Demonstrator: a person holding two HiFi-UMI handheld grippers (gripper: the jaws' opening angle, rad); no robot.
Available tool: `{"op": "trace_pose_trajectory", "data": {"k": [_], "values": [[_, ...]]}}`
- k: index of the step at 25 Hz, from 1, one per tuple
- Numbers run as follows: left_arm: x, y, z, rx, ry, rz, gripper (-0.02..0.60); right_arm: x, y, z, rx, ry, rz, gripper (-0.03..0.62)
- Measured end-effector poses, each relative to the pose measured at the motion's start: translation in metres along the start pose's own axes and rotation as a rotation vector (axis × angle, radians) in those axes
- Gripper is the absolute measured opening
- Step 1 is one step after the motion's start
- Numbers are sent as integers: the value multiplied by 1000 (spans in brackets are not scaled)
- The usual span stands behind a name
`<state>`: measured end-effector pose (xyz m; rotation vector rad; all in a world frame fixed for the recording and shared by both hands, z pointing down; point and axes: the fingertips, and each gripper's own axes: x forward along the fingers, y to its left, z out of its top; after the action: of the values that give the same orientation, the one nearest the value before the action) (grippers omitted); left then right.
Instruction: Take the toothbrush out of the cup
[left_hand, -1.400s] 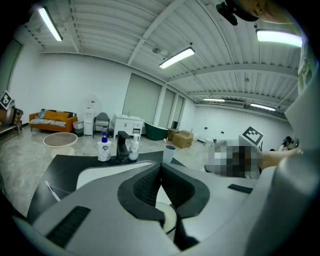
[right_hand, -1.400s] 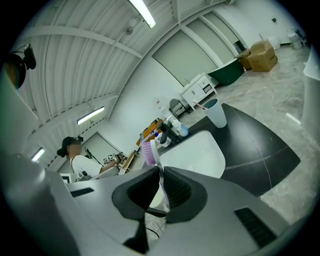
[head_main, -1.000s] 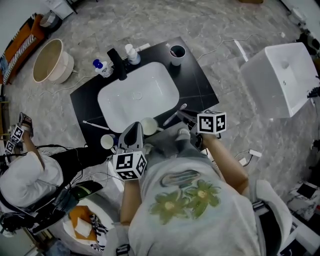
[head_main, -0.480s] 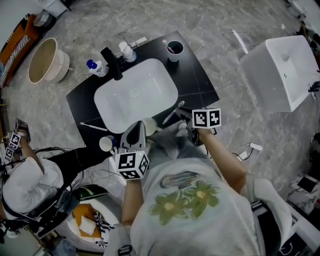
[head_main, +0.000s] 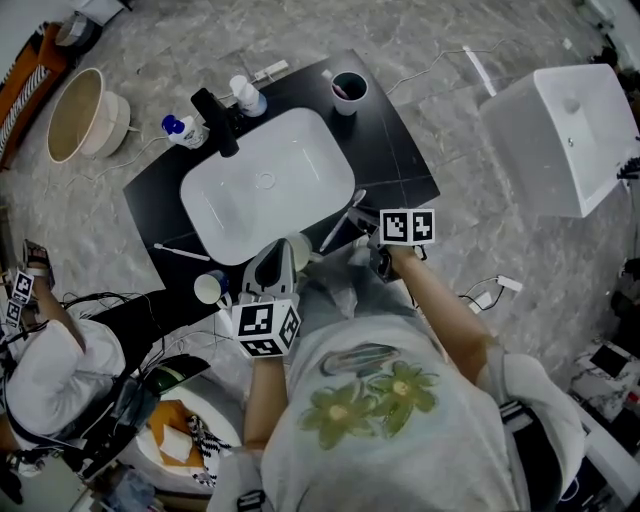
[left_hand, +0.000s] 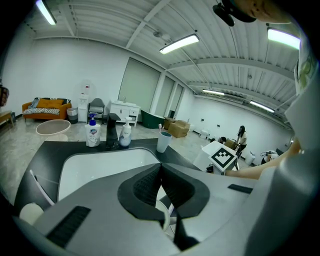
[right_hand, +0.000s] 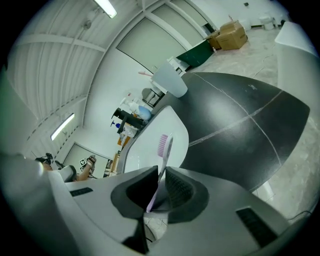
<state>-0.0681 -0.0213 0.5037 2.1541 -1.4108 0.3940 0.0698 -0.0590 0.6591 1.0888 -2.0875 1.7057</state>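
Note:
A grey cup (head_main: 349, 92) with a toothbrush standing in it sits at the far right corner of the black counter (head_main: 400, 165); it also shows as the cup (right_hand: 170, 80) and the cup (left_hand: 163, 141). My right gripper (head_main: 362, 228) is shut on a second toothbrush (right_hand: 162, 150), white with lilac bristles, held over the near edge of the white sink (head_main: 268, 185). My left gripper (head_main: 271, 258) hovers at the sink's near rim beside a white cup (head_main: 298, 250). Its jaws (left_hand: 160, 170) meet at the tips with nothing seen between them.
A black tap (head_main: 215, 120) and two soap bottles (head_main: 178, 130) (head_main: 247, 97) stand behind the sink. A small white cup (head_main: 209, 288) and a thin stick (head_main: 180, 252) lie on the counter's near left. A round basin (head_main: 85, 115), a white box (head_main: 565, 135) and a seated person (head_main: 40, 370) surround it.
The head view has drifted, so the counter sits higher and further left. My right gripper with its toothbrush has shifted slightly left; the left gripper has stayed by the white cup.

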Motion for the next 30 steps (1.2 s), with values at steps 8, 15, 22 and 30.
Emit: {"op": "trace_pose_trajectory", "data": {"k": [8,15,22,30], "values": [[7,8,-1,-6,11,6,18,16,-25,-2,-10,5,-102,55],[9,12,-5,-10,18,7,18,23,-37,-5,-21,1,-161,55],[11,12,-6,-7,20,4,18,28,-36,-2,-50,2,-159,55],[11,12,-5,-8,17,4,18,33,-33,7,-88,1,-159,57]]}}
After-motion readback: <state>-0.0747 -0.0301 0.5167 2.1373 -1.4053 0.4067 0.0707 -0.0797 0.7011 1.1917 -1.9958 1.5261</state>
